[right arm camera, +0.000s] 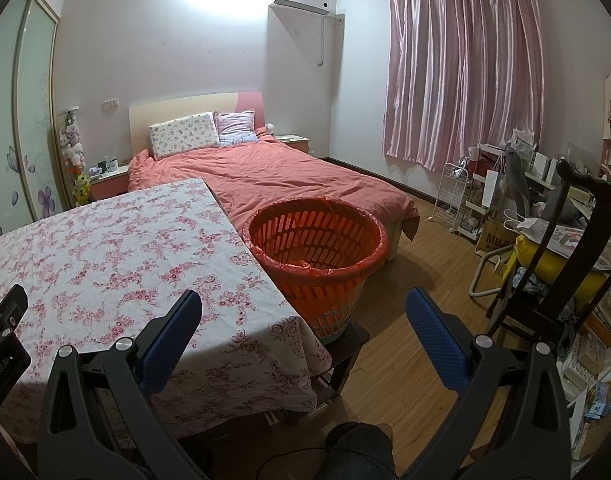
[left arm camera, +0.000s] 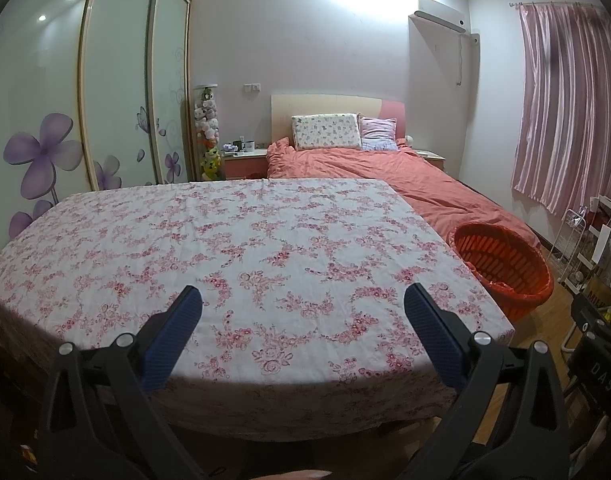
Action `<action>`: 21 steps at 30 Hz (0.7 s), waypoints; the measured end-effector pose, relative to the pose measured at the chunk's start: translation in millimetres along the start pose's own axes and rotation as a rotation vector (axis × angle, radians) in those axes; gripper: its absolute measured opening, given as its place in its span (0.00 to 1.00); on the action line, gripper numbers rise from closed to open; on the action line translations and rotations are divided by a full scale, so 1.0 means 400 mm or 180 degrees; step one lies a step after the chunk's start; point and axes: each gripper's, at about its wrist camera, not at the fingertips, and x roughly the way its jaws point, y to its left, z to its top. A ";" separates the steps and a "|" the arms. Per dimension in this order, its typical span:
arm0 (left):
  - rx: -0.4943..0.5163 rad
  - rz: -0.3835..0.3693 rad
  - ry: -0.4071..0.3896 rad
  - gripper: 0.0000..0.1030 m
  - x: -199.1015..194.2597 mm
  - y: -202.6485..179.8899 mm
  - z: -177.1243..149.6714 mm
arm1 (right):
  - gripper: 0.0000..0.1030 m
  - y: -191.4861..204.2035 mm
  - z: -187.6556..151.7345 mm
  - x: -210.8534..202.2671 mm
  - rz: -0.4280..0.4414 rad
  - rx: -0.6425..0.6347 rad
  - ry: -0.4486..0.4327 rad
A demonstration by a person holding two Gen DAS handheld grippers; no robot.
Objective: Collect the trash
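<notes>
Left tongs (left arm camera: 303, 300): spread wide, nothing between the blue pads, held over the near part of the worktop.
Right tongs (right arm camera: 303, 306): spread wide, empty, held over the worktop's right corner and the floor beside it.
Worktop (left arm camera: 185, 240): covered by a floral cloth; no item lies on the visible surface in either view.
Trash: none identifiable on the worktop or on the bare floor near it. Whether anything among the clutter (right arm camera: 545, 232) at the far right counts as trash cannot be told.
Trash basket (right arm camera: 379, 240): orange slotted basket with a red liner, standing on a low dark stool (right arm camera: 355, 340), just beside the worktop's right edge and in front of the bed (right arm camera: 285, 172). Its mouth is open and unobstructed; only the rumpled liner shows inside.
Step in hand (judgement): either searching for a piece to pick up, or the surface is already cleared.
Method advised: sweep both cameras over the worktop edges and floor before committing; keep the tongs spread until a piece is centred between the pads; release directly above the basket's mouth.
Risk: snagging the cloth, or nudging the basket off its stool.
</notes>
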 end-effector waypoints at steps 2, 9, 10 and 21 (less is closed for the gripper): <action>-0.0007 -0.0006 -0.0002 0.96 0.002 0.002 0.004 | 0.98 0.000 0.000 0.000 -0.0001 0.0001 0.0000; -0.0006 -0.0005 0.0004 0.96 0.001 0.000 0.002 | 0.98 0.001 0.000 0.000 -0.0001 0.0001 0.0001; -0.0006 -0.0002 0.0001 0.96 0.002 0.001 0.005 | 0.98 0.001 0.000 0.000 0.0000 0.0001 0.0001; -0.0008 -0.0007 0.0014 0.96 0.002 0.004 -0.003 | 0.98 0.002 0.000 0.000 -0.0002 0.0001 0.0002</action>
